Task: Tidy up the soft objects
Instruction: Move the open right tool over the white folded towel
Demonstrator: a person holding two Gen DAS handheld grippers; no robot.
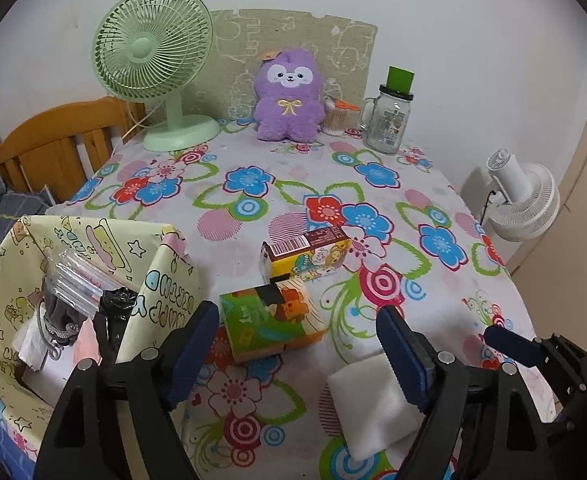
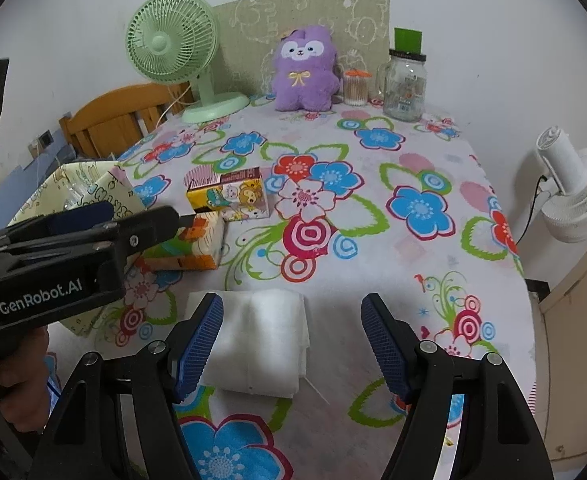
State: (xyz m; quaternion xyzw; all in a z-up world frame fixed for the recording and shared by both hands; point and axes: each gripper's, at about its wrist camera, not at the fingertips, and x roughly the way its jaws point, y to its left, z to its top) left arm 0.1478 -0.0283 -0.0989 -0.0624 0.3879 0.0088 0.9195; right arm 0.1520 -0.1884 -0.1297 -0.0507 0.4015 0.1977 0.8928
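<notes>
A folded white soft pad (image 2: 259, 344) lies on the flowered tablecloth near the front edge; it also shows in the left wrist view (image 1: 369, 408). My right gripper (image 2: 291, 344) is open, its left finger over the pad. My left gripper (image 1: 297, 348) is open and empty just before a green-orange tissue pack (image 1: 273, 320), which also shows in the right wrist view (image 2: 197, 248). A yellow tissue pack (image 1: 307, 256) lies behind it (image 2: 229, 198). A purple plush toy (image 1: 287, 98) sits at the back. A cartoon-print fabric bin (image 1: 93, 248) stands at the left.
A green desk fan (image 1: 155, 64), a cotton-swab jar (image 1: 335, 118) and a glass mug jar (image 1: 387, 120) stand at the table's back. A wooden chair (image 1: 53, 140) is at the left. A white fan (image 1: 523, 196) stands off the right edge. The bin holds plastic bags (image 1: 73, 280).
</notes>
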